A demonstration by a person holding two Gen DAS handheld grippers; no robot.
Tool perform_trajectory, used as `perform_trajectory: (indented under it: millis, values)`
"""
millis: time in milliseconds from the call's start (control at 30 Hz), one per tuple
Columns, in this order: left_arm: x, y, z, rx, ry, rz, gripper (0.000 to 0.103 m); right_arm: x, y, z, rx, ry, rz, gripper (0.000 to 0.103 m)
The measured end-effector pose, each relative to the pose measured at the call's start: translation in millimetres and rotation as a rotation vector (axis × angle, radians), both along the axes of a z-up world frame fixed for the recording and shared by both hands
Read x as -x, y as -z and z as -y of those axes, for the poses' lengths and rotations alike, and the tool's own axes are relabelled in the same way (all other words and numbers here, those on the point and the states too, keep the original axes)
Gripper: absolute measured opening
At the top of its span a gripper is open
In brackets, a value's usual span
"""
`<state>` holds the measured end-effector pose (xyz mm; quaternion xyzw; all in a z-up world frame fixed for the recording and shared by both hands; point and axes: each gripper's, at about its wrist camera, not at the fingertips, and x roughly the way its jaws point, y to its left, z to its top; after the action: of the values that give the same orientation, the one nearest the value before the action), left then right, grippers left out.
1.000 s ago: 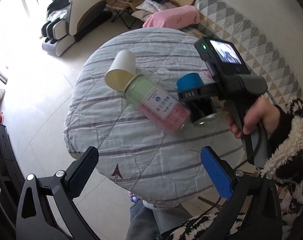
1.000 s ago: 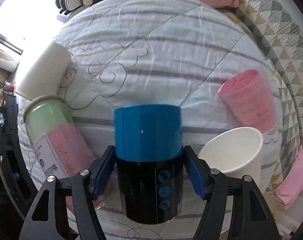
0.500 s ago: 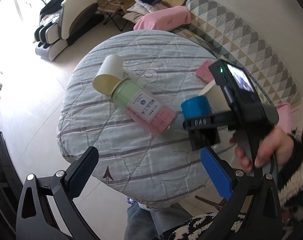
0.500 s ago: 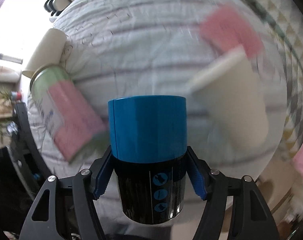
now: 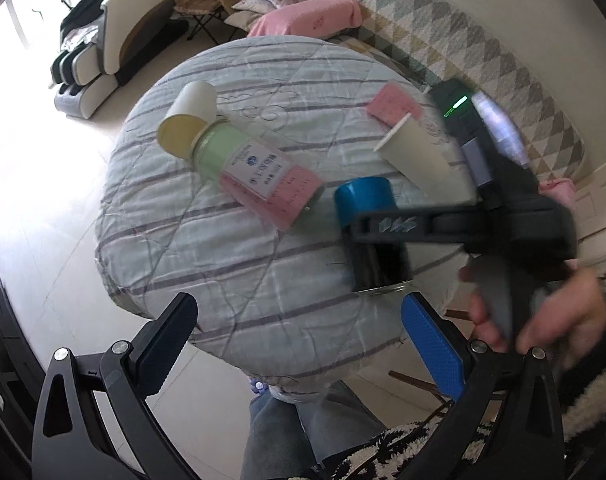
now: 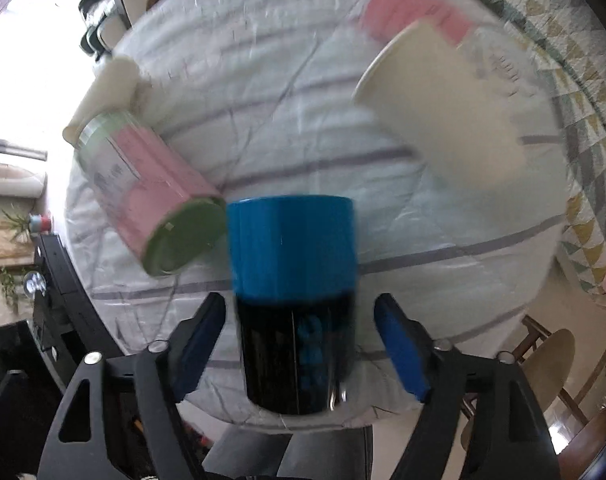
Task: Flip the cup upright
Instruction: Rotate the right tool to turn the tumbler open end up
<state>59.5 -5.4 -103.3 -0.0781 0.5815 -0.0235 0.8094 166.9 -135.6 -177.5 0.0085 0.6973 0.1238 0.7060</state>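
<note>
The blue-and-black cup (image 6: 293, 304) stands blue end up at the near edge of the round quilted desk (image 6: 263, 92), between the blue pads of the right hand-held gripper (image 6: 299, 334). The jaws are spread a little wider than the cup, with a gap visible on both sides. Just left lies a pink-and-green can (image 6: 143, 184); a white paper cup (image 6: 443, 108) lies far right. The left hand-held gripper (image 5: 299, 336) hangs wide open and empty, off the desk's near edge.
</note>
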Motion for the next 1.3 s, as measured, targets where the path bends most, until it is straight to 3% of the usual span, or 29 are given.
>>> perform_trajectory:
  millis: [167,267,467,533,733,800,900,933,1133,1300]
  values:
    - [-17.2,4.6,25.7,0.022,0.028,0.000,0.103,11.5,-59.7,45.6,-0.042,0.070,0.112,0.079]
    - [-33.2,15.0,42.9,0.047,0.012,-0.025,0.103,17.1,-79.2,74.5,-0.036,0.090,0.143,0.079]
    - [-64.7,58.9,79.8,0.019,-0.069,-0.112,0.103,6.3,-79.2,132.1,-0.023,0.105,0.145,0.079]
    - [-70.4,71.2,86.4,0.028,-0.105,-0.134,0.103,0.5,-70.4,140.5,-0.023,0.089,0.137,0.079]
    - [-86.9,101.4,100.0,-0.061,-0.147,-0.179,0.103,-7.0,-39.6,159.8,-0.037,0.046,0.079,0.079]
    - [-89.4,107.5,101.7,-0.097,-0.156,-0.181,0.099,-8.8,-33.0,163.9,-0.036,0.032,0.069,0.079]
    - [-92.4,115.9,105.2,-0.122,-0.148,-0.193,0.070,-12.2,-27.4,168.1,-0.041,0.026,0.062,0.079]
    - [-92.9,118.5,104.8,-0.125,-0.152,-0.201,0.068,-13.0,-26.9,168.9,-0.042,0.024,0.062,0.079]
    - [-88.6,93.0,101.4,-0.101,-0.148,-0.086,0.068,-13.1,-29.3,169.9,-0.042,0.015,0.070,0.079]
    - [-89.8,65.9,101.7,-0.101,-0.125,0.160,0.068,-8.1,-36.6,167.6,-0.060,0.009,0.112,0.079]
